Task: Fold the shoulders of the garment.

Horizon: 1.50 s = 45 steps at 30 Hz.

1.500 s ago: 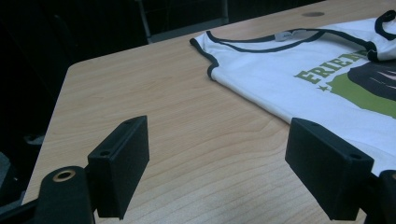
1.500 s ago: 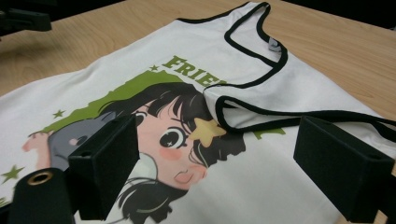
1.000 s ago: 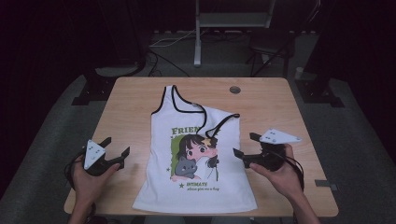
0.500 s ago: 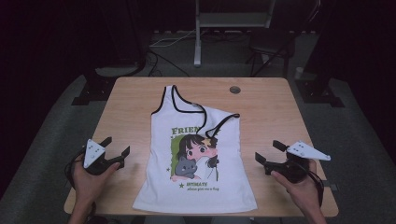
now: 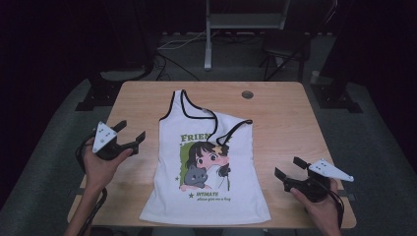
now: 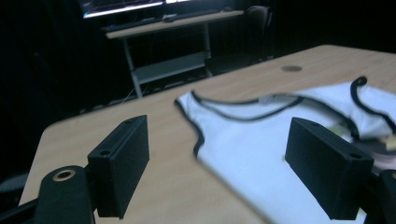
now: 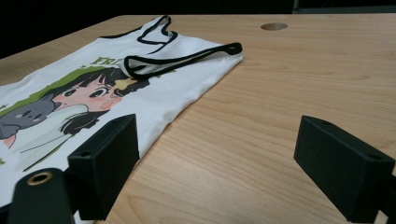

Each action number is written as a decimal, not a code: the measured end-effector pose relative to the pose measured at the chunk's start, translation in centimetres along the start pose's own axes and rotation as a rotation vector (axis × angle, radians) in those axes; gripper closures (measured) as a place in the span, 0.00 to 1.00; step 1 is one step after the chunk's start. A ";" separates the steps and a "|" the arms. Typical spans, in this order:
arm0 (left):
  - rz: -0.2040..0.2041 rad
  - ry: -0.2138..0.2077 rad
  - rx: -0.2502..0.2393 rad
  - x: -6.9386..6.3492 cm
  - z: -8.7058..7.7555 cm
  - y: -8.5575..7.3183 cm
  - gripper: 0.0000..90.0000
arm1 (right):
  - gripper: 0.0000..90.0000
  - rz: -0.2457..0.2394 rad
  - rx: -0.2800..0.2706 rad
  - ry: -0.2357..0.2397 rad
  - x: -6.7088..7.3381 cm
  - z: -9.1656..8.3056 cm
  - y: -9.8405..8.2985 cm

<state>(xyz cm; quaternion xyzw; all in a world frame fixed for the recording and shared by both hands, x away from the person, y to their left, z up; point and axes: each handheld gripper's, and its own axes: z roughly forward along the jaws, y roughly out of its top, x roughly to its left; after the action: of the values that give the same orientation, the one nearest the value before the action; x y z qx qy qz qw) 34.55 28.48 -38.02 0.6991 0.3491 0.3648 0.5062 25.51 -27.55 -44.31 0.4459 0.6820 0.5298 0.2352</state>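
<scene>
Two grippers, both off the cloth, and the wooden table [image 5: 285,118] is the biggest thing in play: its near edge runs along the bottom of the frame, and the tank top [image 5: 206,162] has its hem almost on that edge at lower centre. Tug it toward the person and the hem could slide off the table, I'd say. The top lies flat through the middle of the frame, print up, with its right shoulder strap [image 5: 231,130] folded down over the chest; a careless pinch there may catch two layers at once. Plenty of bare wood right of centre, a narrower strip at left. The left gripper [image 5: 129,136], jaws spread wide and empty, sits centre-left, just beside the shirt's side seam. The right gripper [image 5: 290,168], jaws also spread and holding nothing, hovers lower right near the table's corner. The small round hole [image 5: 247,94] up top is no obstacle.
</scene>
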 end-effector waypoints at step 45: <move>-0.103 -0.072 0.284 3.1 22.6 4.6 0.24 | 0.15 -0.025 -0.014 0.035 0.1 -0.1 -0.1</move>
<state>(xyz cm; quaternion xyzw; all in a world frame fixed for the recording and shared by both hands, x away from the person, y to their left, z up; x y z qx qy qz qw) 56.10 19.82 -38.09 0.7574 0.4143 0.2601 0.4325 25.29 -27.51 -44.33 0.4263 0.6877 0.5396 0.2328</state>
